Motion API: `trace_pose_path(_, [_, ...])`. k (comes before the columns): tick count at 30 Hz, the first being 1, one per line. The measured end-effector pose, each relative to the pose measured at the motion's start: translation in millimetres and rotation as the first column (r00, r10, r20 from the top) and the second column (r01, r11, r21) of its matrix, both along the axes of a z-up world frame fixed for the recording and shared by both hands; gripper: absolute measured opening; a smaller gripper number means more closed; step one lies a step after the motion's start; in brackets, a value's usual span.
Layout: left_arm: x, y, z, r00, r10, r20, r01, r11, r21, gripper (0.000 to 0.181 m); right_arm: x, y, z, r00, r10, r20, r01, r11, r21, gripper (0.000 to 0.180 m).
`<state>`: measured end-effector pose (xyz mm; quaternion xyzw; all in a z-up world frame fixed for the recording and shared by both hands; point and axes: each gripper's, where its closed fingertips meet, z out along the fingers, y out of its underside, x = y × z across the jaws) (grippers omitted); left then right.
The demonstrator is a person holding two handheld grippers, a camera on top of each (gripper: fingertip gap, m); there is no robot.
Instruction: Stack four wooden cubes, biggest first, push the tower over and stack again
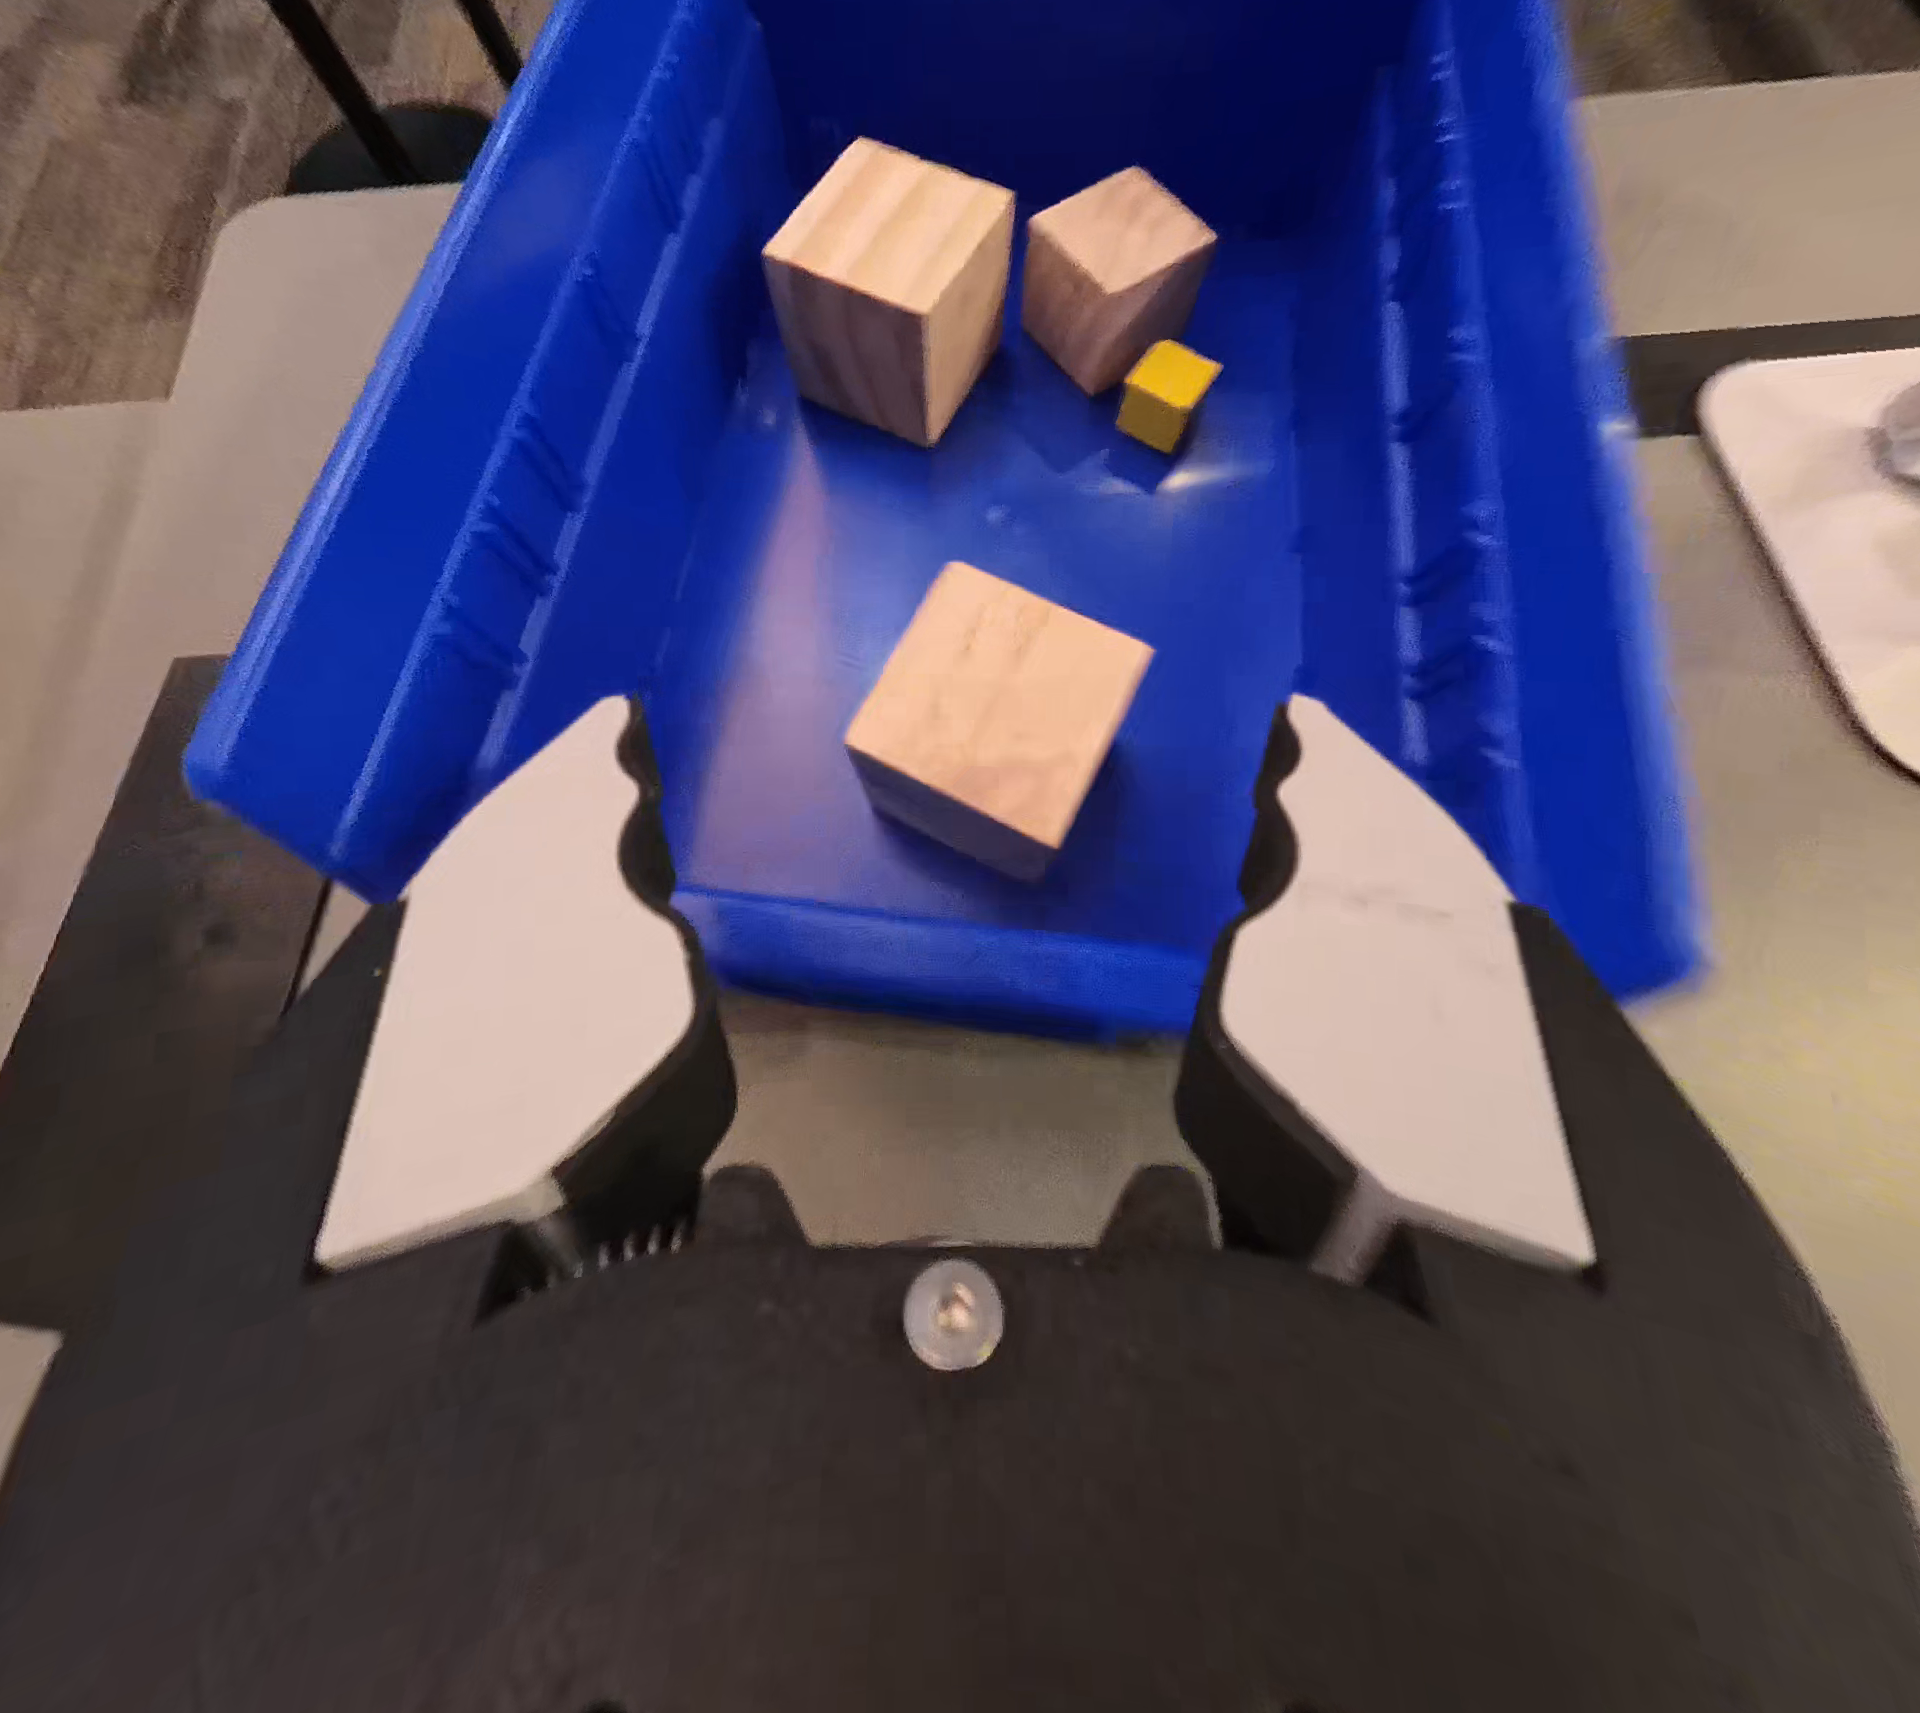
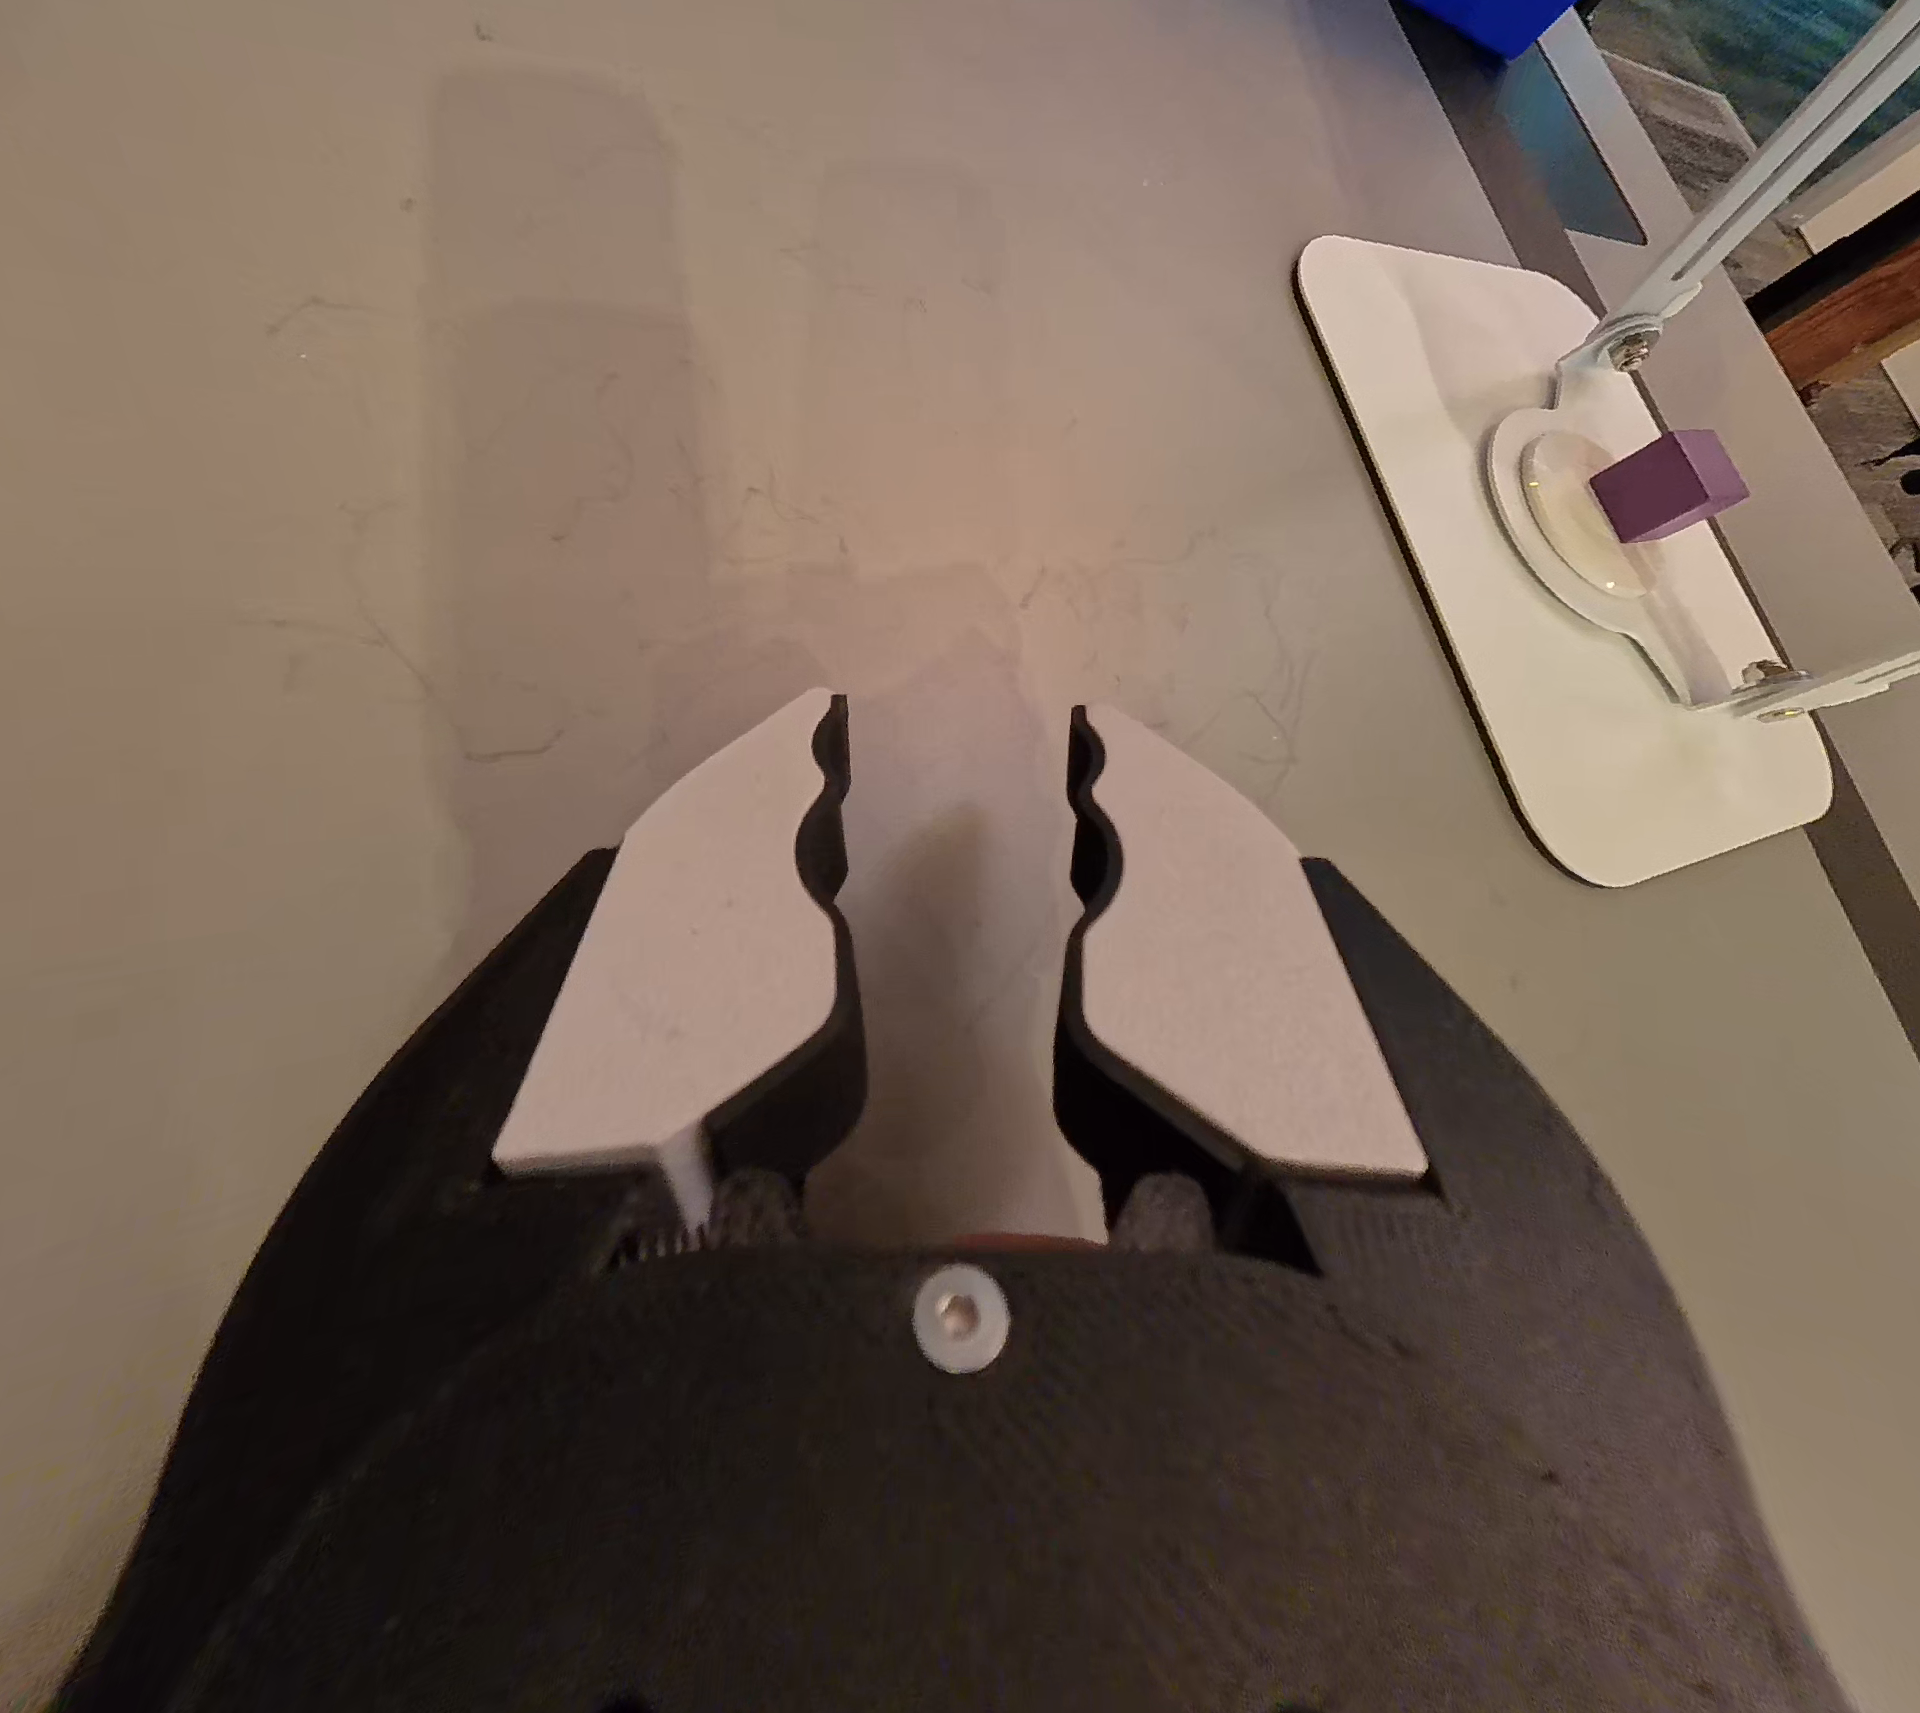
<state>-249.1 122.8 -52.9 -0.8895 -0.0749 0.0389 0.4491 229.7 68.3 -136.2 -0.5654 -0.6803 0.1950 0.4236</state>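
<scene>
We hold the left tool [image 1: 956,728] wide apart, empty, just at the near rim of the blue bin [image 1: 582,437] on the counter [image 1: 125,541]. Inside, straight ahead btwn the fingers, sits one plain wooden cube [image 1: 997,718]. Farther in, the biggest cube [image 1: 888,292] is ahead-left, a mid cube [image 1: 1117,276] just beside it on the right, w/ the small yellow cube [image 1: 1166,396] touching or nearly touching that one. Our right tool [image 2: 958,707] hovers over bare counter, part-way apart, gripping nothing. Well to its right: a white base plate [image 2: 1392,375] w/ a purple cube [image 2: 1668,484].
</scene>
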Motion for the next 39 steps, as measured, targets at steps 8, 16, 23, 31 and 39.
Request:
trace_pose_path(8, [142, -61, -8, 0.881, -0.407, -0.241, 0.406, 0.912, -0.056, 0.084, 0, -2, 2, 1.000, 0.017, -0.010, -0.017, 1.000, -0.003, 0.040])
trace_pose_path(16, [256, -33, -18, 0.711, -0.650, -0.267, 0.659, 0.749, -0.068, 0.093, 0, -1, 3, 1.000, 0.005, -0.020, -0.005, 1.000, 0.006, 0.040])
trace_pose_path(23, [365, 77, -44, 0.649, -0.693, -0.314, 0.723, 0.690, -0.031, 0.107, 2, -1, 6, 0.999, 0.005, -0.043, -0.005, 1.000, -0.006, 0.040])
trace_pose_path(31, [396, 141, -81, 0.546, -0.790, -0.278, 0.792, 0.595, -0.137, 0.146, 3, -4, 8, 0.998, 0.032, -0.056, -0.033, 0.999, -0.015, 0.039])
trace_pose_path(39, [408, 150, -94, 0.409, -0.882, -0.232, 0.864, 0.456, -0.212, 0.146, 2, -5, 8, 0.998, 0.038, -0.058, -0.039, 0.999, -0.022, 0.039])
